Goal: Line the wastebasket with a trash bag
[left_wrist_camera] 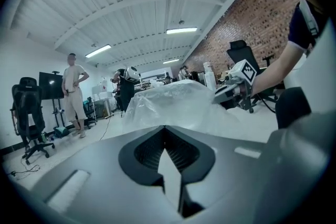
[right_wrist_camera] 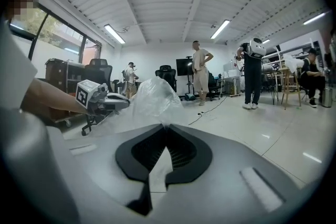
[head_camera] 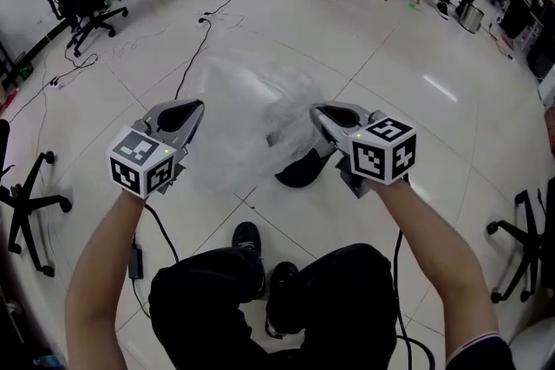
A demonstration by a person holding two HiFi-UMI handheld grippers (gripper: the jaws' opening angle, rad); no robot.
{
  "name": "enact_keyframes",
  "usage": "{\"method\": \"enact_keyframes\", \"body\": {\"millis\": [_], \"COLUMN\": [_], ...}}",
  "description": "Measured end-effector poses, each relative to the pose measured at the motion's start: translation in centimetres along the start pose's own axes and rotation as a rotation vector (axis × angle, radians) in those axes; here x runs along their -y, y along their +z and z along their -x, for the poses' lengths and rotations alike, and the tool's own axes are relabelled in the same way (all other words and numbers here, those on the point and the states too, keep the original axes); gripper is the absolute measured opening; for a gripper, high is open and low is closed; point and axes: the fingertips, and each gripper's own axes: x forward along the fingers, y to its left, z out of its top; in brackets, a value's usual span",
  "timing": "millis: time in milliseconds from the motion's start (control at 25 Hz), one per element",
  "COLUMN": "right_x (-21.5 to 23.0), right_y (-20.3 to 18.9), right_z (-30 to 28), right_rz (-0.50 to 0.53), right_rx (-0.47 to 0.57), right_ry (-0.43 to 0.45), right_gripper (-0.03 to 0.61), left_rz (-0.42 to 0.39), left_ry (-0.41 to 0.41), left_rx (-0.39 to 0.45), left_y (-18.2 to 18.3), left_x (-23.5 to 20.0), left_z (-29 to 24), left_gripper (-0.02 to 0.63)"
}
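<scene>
Left gripper (head_camera: pixel 194 109) and right gripper (head_camera: pixel 318 113): clamped on trash bag (head_camera: pixel 243 113), mid-frame | Tip: keep mouth stretched, lower over wastebasket (head_camera: pixel 303 170).

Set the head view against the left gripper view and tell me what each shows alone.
Head view only: the person's shoes and a dark object at the lower edge of the trash bag. Left gripper view only: brick wall, ceiling lights. Both: the clear trash bag, pinched by the left gripper and the right gripper.
</scene>
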Motion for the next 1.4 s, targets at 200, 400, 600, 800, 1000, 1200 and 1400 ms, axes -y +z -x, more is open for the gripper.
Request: {"method": "enact_keyframes", "body": {"millis": [200,400,600,800,1000,1200,1400], "right_x": [3.2,6.5,9.4,12.7,14.7,15.9,16.0], "right_y": [1.8,3.3,4.8,6.3,5.7,4.9,4.3], "right_z": [0.9,2.2,3.1,4.8,5.6,6.1,6.4], "right_rz": [0.018,0.013,0.001,-0.013,-0.033,-0.042,-0.053], "right_rx": [0.007,0.036,0.085,0.13,0.116,0.108,0.104], "right_ry": [-0.039,-0.068,-0.089,-0.126,-0.152,-0.164,-0.171], "right_gripper": [0.002,0.002,0.002,0.002,0.002,0.002,0.002], "left_rz": [-0.013,-0.027,-0.031,-0.019,-0.005,0.01,0.012], "left_ry": [-0.048,-0.092,-0.115,-0.157,-0.191,-0.211,-0.216], "left_rx": [0.059,0.083,0.109,0.165,0.163,0.153,0.146], "left_y": [2.9,4.8,7.0,9.8,9.5,8.7,8.4], "left_x": [0.2,0.6,0.5,1.0,1.7,2.5,2.8], "left_z": [-4.3,-7.5,-10.2,-13.2,-15.5,-17.1,-17.4], "left_gripper": [0.009,0.009,0.011,0.009,0.011,0.009,0.009]}}
